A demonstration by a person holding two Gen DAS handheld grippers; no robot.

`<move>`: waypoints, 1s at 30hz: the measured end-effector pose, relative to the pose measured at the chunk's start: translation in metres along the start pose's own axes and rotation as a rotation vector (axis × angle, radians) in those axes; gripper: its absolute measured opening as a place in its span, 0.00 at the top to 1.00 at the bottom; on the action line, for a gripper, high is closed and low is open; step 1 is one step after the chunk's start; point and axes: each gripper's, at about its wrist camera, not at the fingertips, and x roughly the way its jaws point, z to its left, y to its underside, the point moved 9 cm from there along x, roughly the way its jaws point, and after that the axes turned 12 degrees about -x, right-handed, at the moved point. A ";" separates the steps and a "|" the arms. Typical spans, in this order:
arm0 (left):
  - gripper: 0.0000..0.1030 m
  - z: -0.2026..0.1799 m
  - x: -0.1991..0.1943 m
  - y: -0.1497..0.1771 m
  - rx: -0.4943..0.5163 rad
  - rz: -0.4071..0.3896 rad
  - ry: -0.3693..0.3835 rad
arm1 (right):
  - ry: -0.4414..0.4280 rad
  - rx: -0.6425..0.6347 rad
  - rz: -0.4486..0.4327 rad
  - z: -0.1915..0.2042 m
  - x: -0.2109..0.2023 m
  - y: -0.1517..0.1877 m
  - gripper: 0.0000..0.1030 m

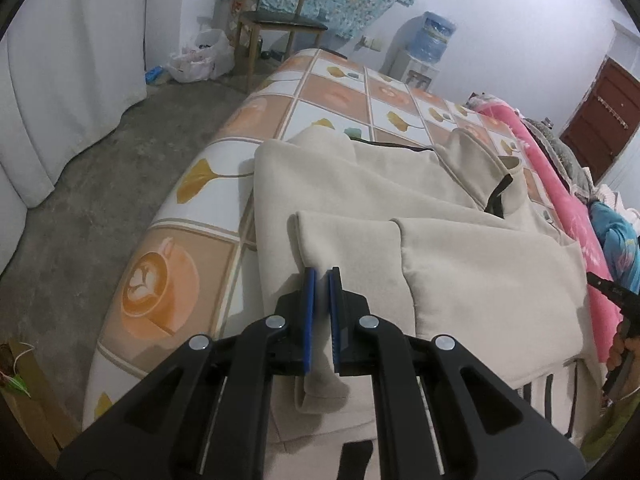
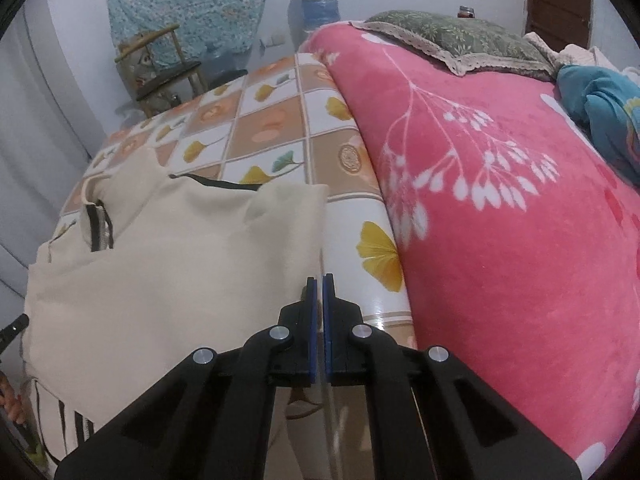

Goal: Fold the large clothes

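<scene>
A large beige garment (image 1: pixel 440 200) lies spread on a table covered with a tile-patterned cloth (image 1: pixel 180 272). It has a black zipper (image 1: pixel 498 196) near the collar. My left gripper (image 1: pixel 322 274) is shut on a folded-over sleeve of the garment, and beige cloth hangs out below its blue pads. In the right wrist view the garment (image 2: pixel 180 260) fills the left half. My right gripper (image 2: pixel 320 280) is shut at the garment's right edge, which runs straight into the narrow slit between the pads. A bit of cloth shows under the jaws.
A pink flowered blanket (image 2: pixel 500 200) lies heaped along the table's right side, with a green pillow (image 2: pixel 452 40) and blue cloth (image 2: pixel 600 104) beyond. A wooden chair (image 1: pixel 276 20), a water dispenser (image 1: pixel 432 36) and white curtains (image 1: pixel 60 80) stand around a bare concrete floor (image 1: pixel 100 208).
</scene>
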 end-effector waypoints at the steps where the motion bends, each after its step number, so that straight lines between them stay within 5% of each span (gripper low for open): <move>1: 0.93 0.000 0.000 0.000 0.001 -0.003 0.000 | 0.005 0.002 -0.003 0.000 -0.002 0.000 0.97; 8: 0.88 -0.008 -0.044 -0.016 0.030 -0.153 0.014 | -0.025 -0.092 -0.079 0.026 -0.045 -0.002 0.96; 12: 0.80 -0.030 -0.052 -0.005 0.092 -0.124 0.050 | -0.075 -0.164 -0.056 0.057 -0.052 0.010 0.94; 15: 0.63 -0.039 -0.036 0.015 0.139 -0.050 0.023 | -0.124 -0.216 -0.017 0.081 -0.044 0.025 0.71; 18: 0.59 -0.037 -0.011 0.035 0.172 0.027 -0.046 | -0.115 -0.266 0.068 0.095 -0.021 0.044 0.61; 23: 0.44 -0.035 -0.020 0.035 0.144 -0.001 -0.066 | -0.056 -0.263 0.104 0.094 -0.025 0.051 0.56; 30: 0.26 -0.039 -0.063 0.058 0.161 -0.024 -0.054 | -0.115 -0.277 0.057 0.126 -0.082 0.083 0.32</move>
